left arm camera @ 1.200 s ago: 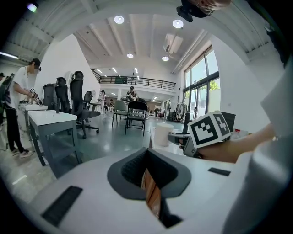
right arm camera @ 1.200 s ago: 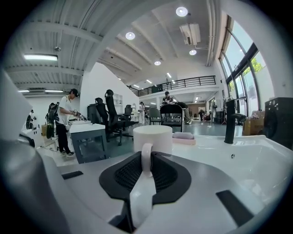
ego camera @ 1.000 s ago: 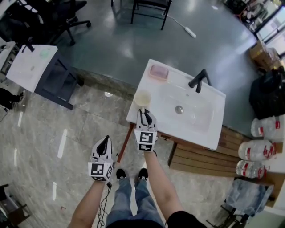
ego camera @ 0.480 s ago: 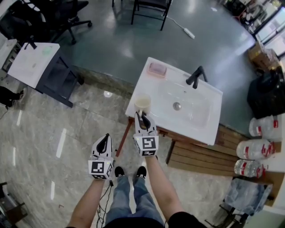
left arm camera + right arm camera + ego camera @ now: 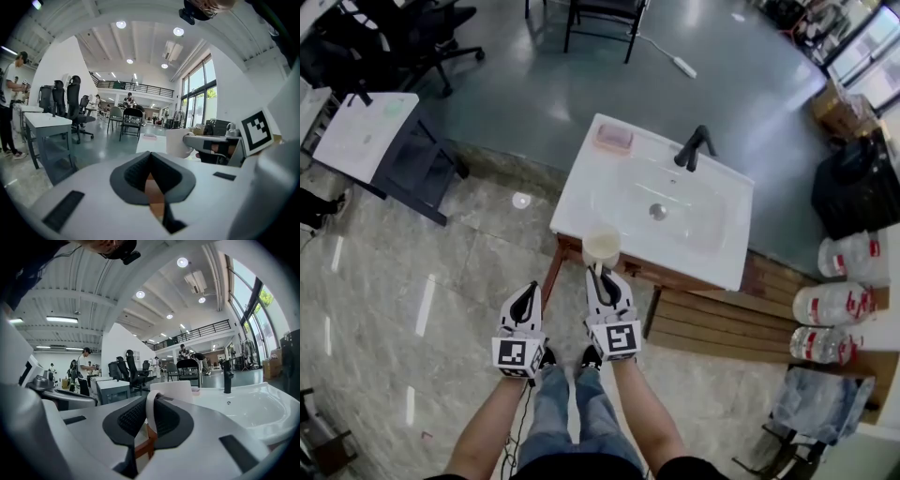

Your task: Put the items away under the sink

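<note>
A white sink unit (image 5: 712, 262) stands on a tiled floor, seen from above, with a person facing its near edge. The right gripper (image 5: 602, 279) is clamped on the handle of a white cup (image 5: 602, 246), holding it level over the near edge by the left corner, probably ready to carry it below. The left gripper (image 5: 524, 298) hangs beside it, jaws together and empty. A pink soap box (image 5: 613, 139) sits at the far left corner.
</note>
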{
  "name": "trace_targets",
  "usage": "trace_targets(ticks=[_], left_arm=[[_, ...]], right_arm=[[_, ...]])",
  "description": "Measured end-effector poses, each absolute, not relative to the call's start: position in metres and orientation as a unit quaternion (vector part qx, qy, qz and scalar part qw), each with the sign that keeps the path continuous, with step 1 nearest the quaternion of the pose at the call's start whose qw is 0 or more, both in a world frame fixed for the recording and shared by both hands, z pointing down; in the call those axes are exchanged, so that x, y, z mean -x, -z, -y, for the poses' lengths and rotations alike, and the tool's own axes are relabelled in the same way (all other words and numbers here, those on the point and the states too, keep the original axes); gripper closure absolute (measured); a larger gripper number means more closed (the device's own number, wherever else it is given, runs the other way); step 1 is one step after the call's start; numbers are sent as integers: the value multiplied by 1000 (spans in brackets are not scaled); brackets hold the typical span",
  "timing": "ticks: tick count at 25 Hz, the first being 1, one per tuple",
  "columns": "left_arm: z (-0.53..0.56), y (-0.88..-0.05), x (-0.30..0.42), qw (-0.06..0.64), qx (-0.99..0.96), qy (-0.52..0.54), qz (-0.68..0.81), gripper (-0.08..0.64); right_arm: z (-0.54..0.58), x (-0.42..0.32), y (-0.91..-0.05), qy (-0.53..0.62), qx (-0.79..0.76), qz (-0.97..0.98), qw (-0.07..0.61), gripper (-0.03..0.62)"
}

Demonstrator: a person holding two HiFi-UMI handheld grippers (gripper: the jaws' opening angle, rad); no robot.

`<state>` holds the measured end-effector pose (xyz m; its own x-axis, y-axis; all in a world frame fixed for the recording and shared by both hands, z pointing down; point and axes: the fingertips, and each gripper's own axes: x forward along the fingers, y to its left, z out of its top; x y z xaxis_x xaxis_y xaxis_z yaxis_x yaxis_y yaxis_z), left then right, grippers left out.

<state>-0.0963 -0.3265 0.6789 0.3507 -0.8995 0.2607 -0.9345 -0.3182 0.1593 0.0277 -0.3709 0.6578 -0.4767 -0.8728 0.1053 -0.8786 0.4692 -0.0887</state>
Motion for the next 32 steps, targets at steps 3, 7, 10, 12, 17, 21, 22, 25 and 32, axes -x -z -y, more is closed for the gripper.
trace_targets(ticks=[3,7,10,12,17,21,22,25,32], left_arm=[[319,-684,78,143,-816,-58,557,554],[305,-706,52,147,-826,-52,542,555],[300,-728,32,141,-836,-42,529,554],[299,-746,19,133,-843,-35,521,554],[294,-803,-2,133,-853,-25,504,554],[289,-856,-17,117,-861,-20,494,554],[290,-872,-19,115,-862,-17,493,555],[299,-918,-22,112,-862,-15,494,554],[323,-987,-25,91,-868,-4,488,555]], right_arm=[[349,-41,-670,-63,-507,859,18,548],[319,-55,-694,-62,-500,864,17,548],[302,-64,-719,-63,-499,864,10,548],[295,-69,-740,-62,-500,864,1,548],[286,-73,-811,-47,-495,867,-5,548],[292,-78,-878,-42,-496,867,-11,548],[296,-79,-894,-38,-497,867,-14,548],[312,-82,-937,-24,-500,865,-20,548],[382,-87,-1019,-17,-513,857,-30,548]])
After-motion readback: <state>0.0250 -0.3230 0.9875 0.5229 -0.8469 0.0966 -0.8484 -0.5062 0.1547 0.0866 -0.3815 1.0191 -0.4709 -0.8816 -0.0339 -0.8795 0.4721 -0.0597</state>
